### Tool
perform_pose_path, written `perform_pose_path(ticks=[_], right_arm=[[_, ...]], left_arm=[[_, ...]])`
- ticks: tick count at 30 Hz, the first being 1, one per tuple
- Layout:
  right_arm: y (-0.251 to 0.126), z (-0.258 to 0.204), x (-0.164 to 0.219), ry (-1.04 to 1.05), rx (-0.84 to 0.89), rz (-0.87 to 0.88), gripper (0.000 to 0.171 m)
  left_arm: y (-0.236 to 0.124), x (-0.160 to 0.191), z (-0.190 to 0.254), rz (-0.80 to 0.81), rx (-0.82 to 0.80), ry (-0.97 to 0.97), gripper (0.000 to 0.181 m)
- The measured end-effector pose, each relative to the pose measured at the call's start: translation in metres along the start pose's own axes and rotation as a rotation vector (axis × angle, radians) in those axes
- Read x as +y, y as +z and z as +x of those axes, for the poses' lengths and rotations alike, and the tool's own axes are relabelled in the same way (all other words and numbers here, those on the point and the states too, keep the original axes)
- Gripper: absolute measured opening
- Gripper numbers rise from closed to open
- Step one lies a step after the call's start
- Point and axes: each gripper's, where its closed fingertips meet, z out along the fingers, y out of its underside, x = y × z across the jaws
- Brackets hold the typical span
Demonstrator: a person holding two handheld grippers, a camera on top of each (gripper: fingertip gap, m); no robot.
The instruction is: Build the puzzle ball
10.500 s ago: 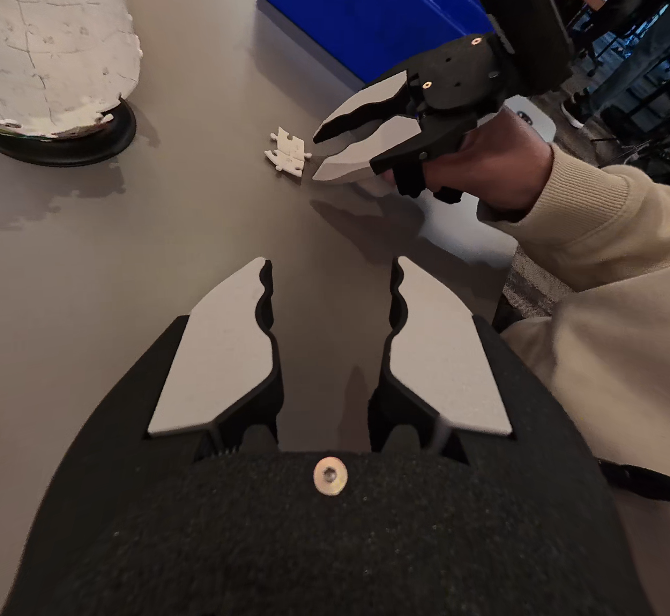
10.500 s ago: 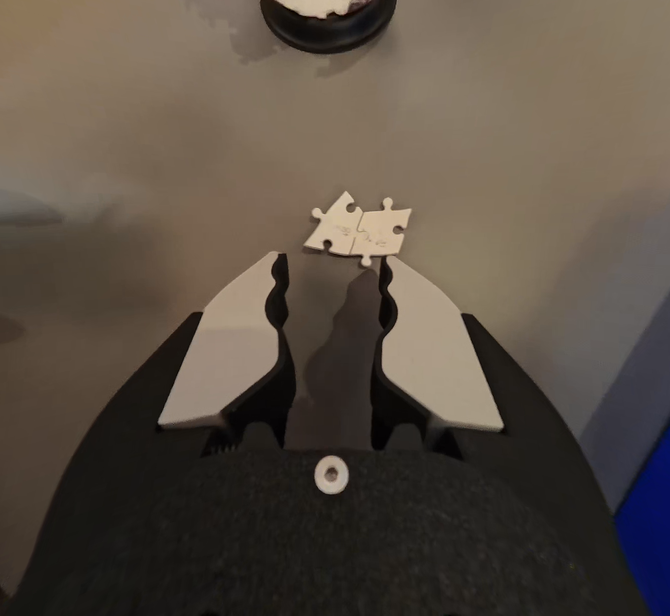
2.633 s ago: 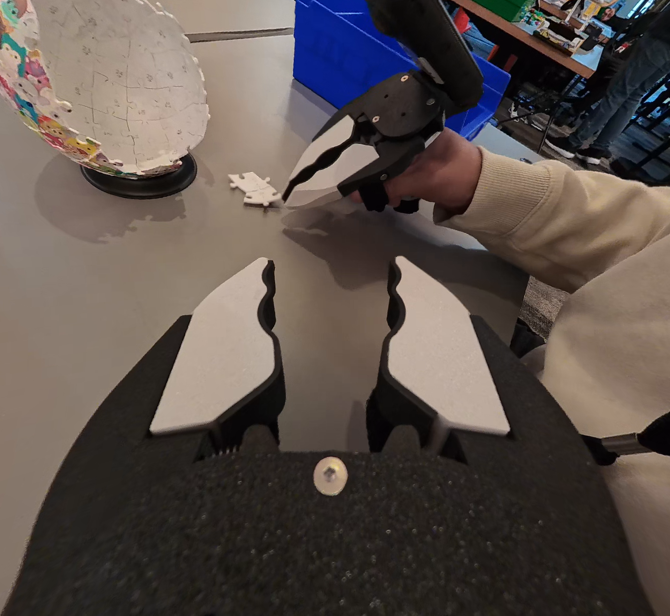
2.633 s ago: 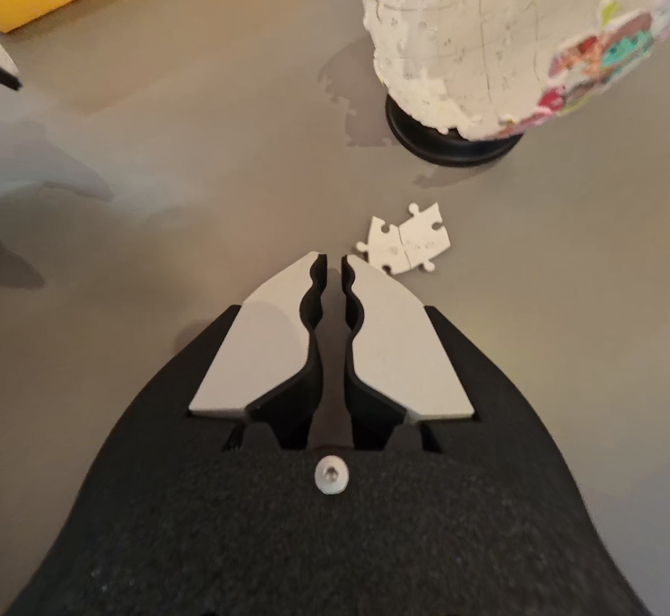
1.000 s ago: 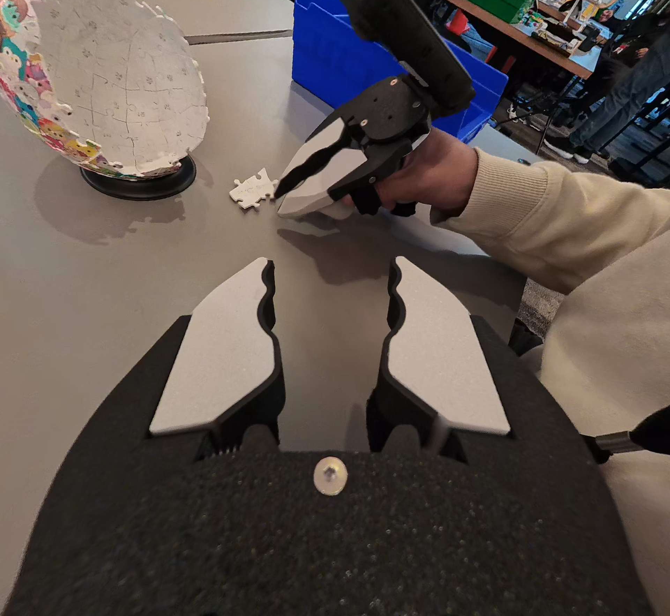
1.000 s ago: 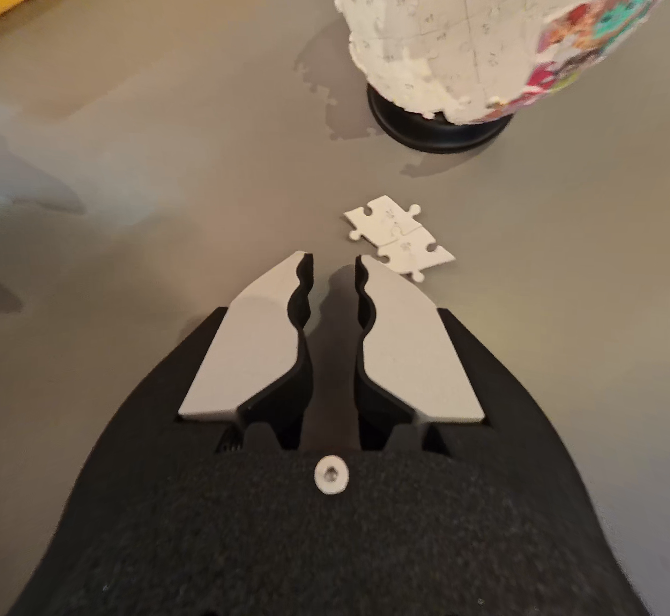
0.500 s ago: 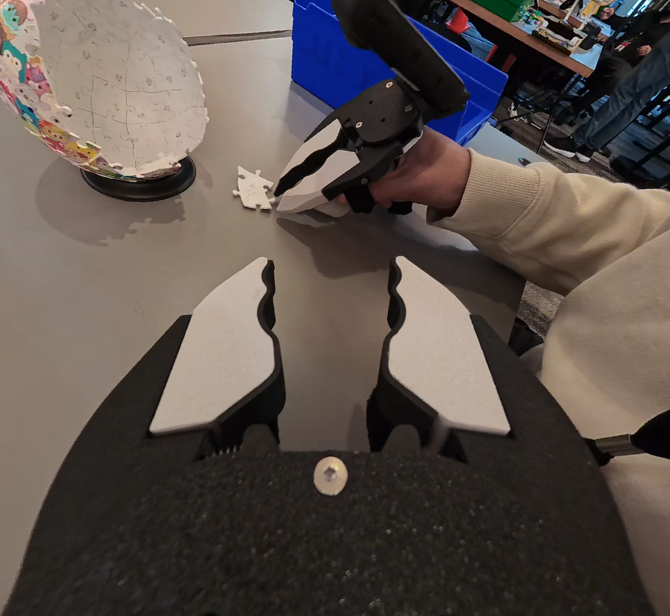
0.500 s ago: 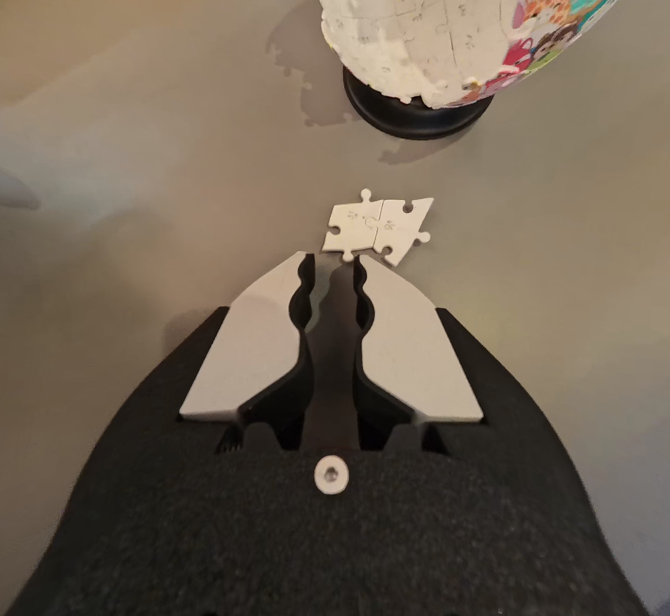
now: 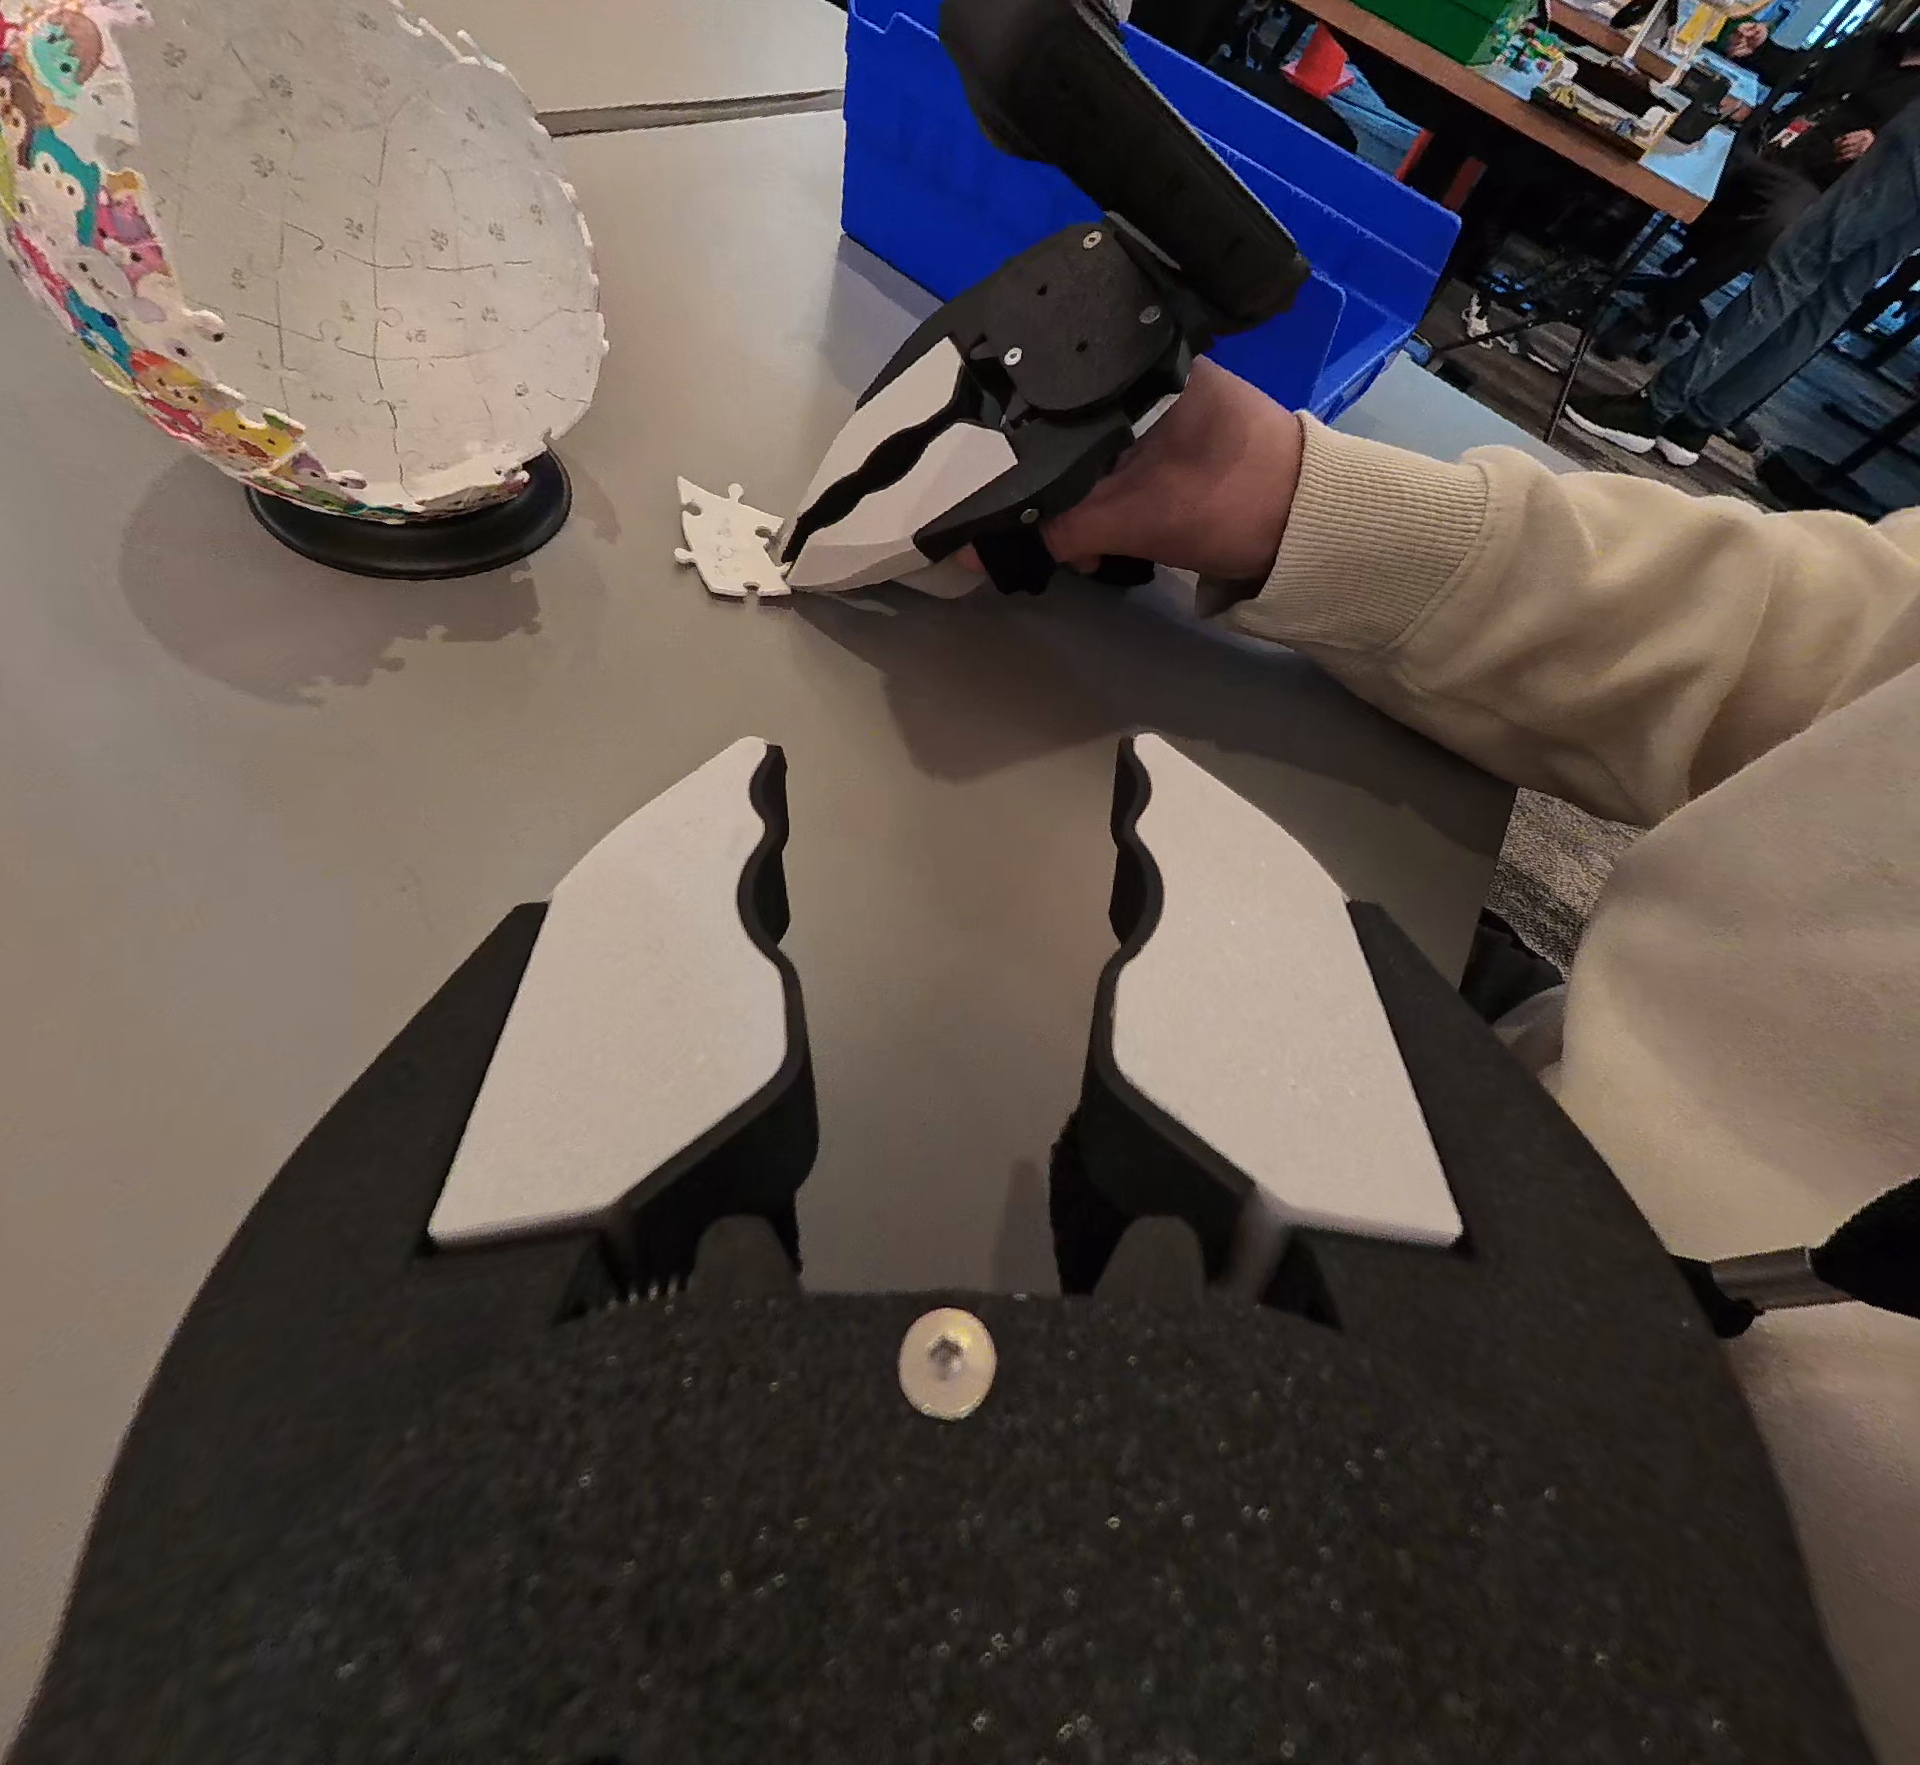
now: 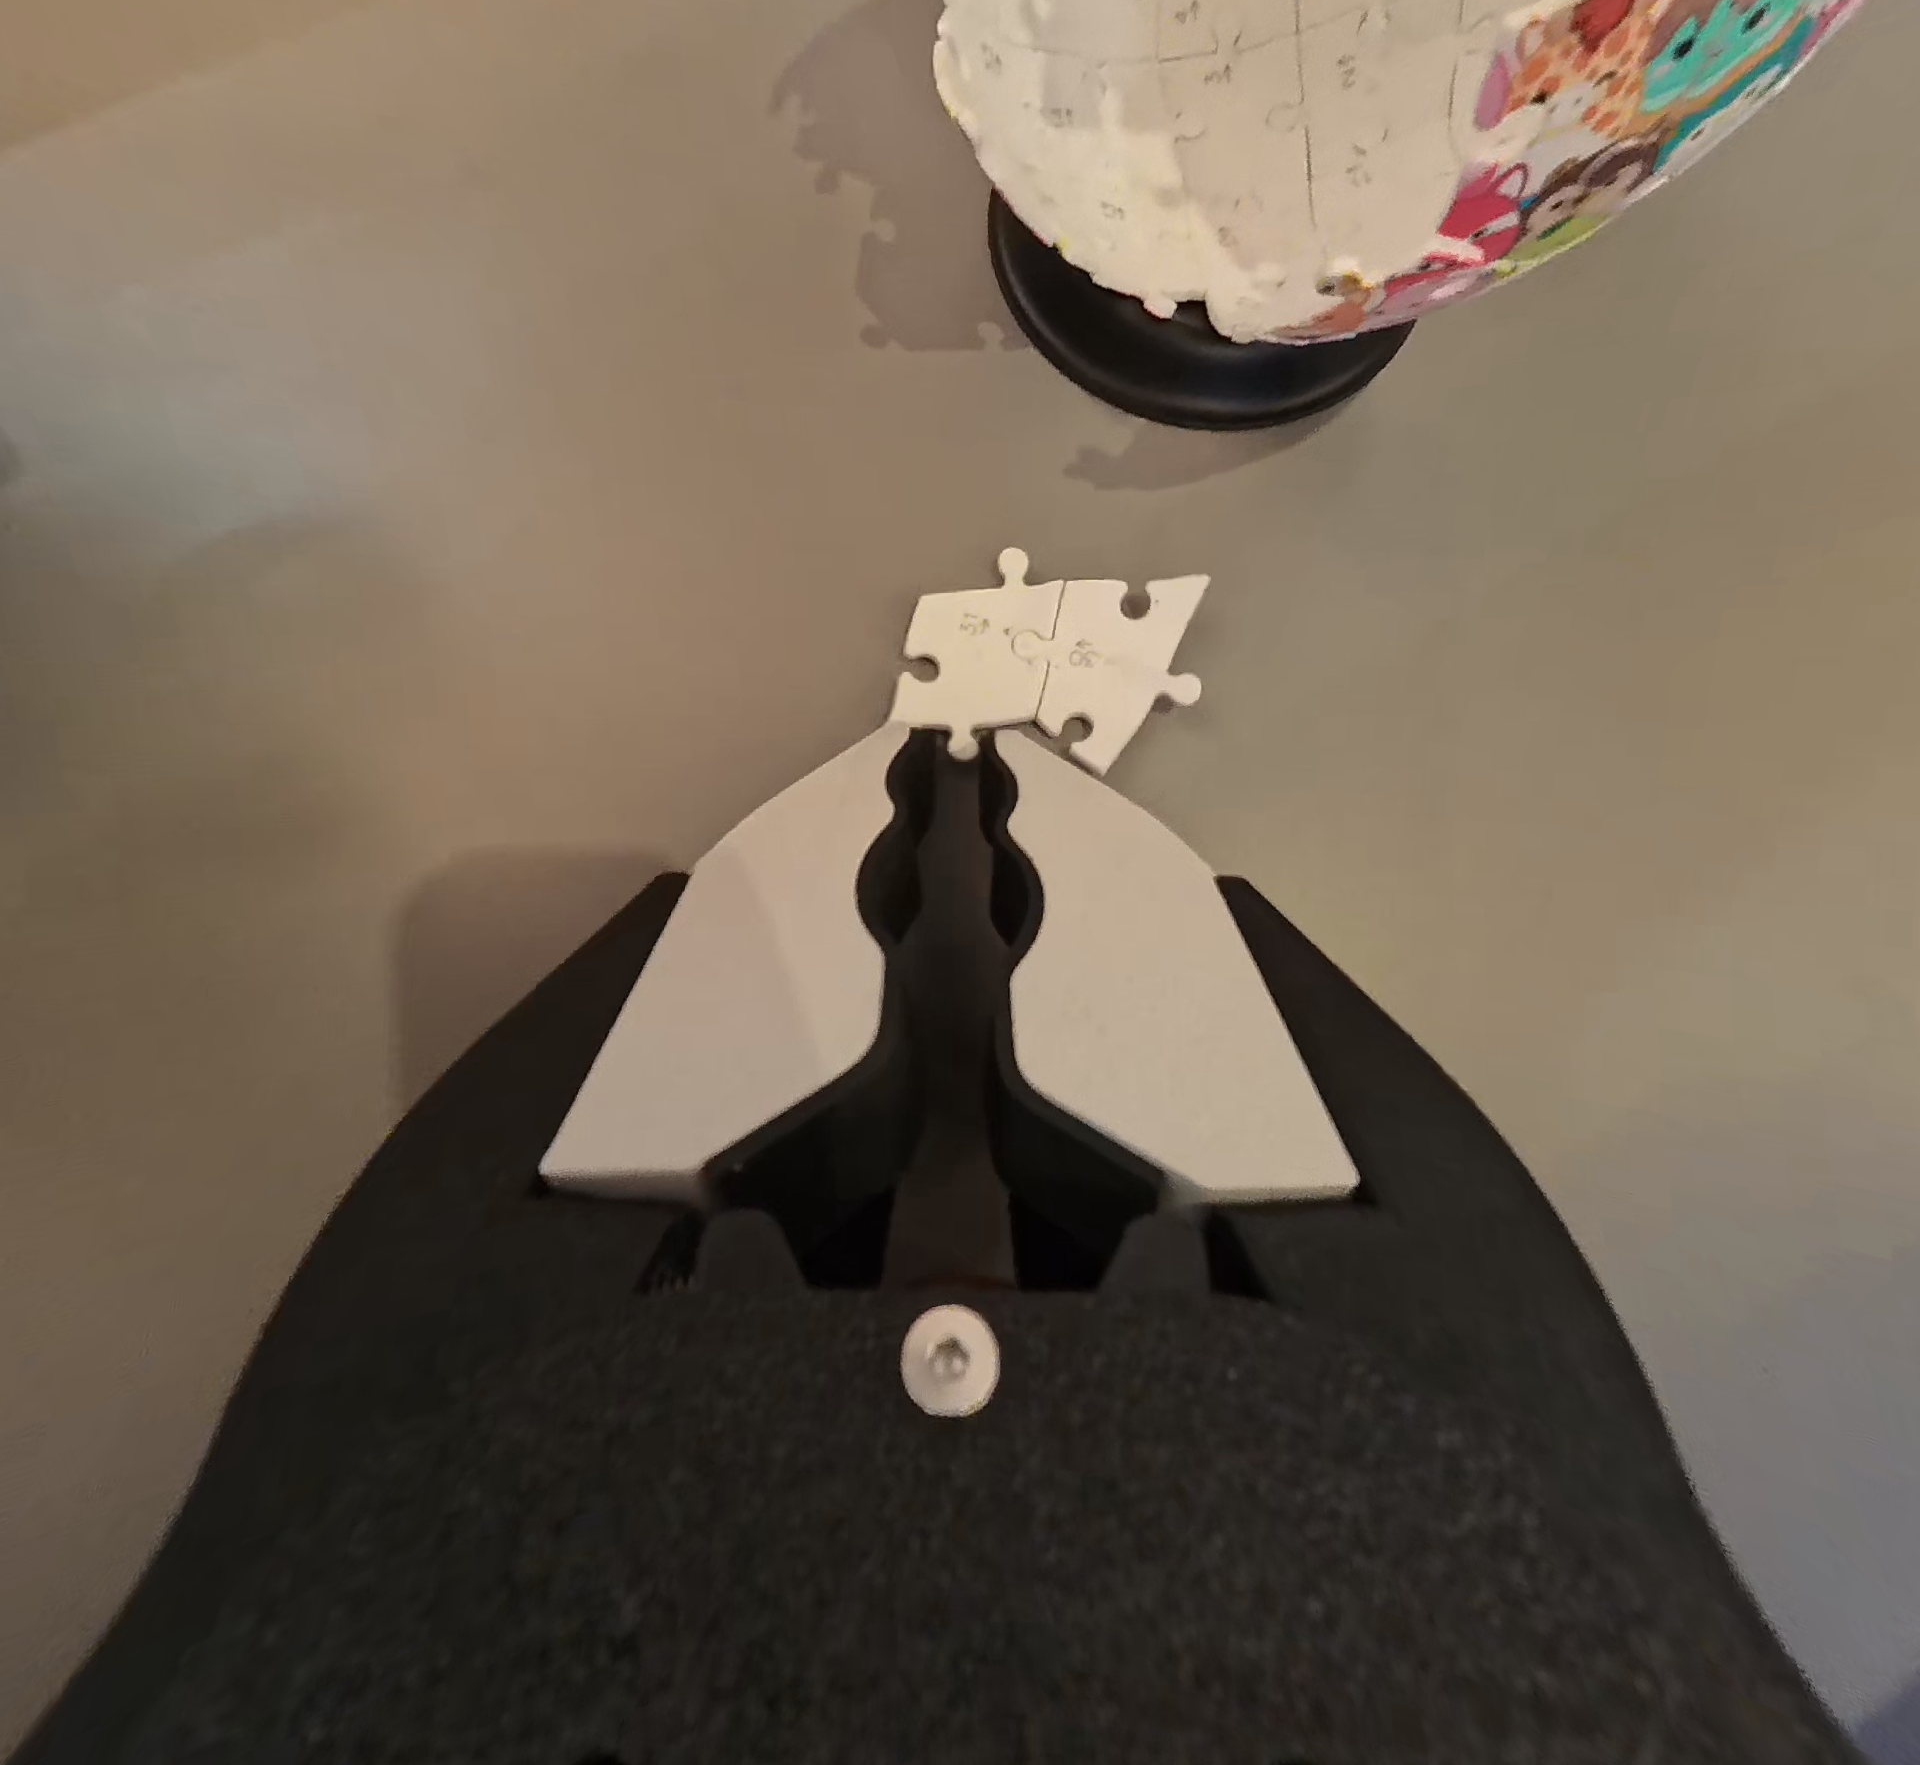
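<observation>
White joined puzzle pieces (image 10: 1044, 661) lie flat on the grey worktop (image 10: 416, 365), near the half-built ball (image 10: 1403, 53). Right gripper (image 10: 961, 749) jaws nearly closed, tips touching the pieces' edge. Left gripper (image 9: 945, 759) jaws spread, empty.

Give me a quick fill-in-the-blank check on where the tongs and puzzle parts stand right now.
1. The left tongs are ____ and hold nothing.
2. The right tongs are nearly closed at the edge of the ____ joined white puzzle pieces.
3. The half-built colourful puzzle ball sits on a round ____ stand.

Missing words: open; two; black
</observation>
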Motion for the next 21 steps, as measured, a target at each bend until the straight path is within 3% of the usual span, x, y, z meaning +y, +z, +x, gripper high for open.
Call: perform_pose_path(ticks=[11, 21], right_arm=[[-0.003, -0.005, -0.009, -0.005, -0.05, -0.005, 0.005], [-0.023, -0.025, -0.042, -0.033, -0.278, -0.044, 0.005]], left_arm=[[-0.001, -0.002, 0.0, 0.006, 0.001, -0.004, 0.06], [-0.001, -0.002, 0.002, 0.01, 0.011, -0.009, 0.06]])
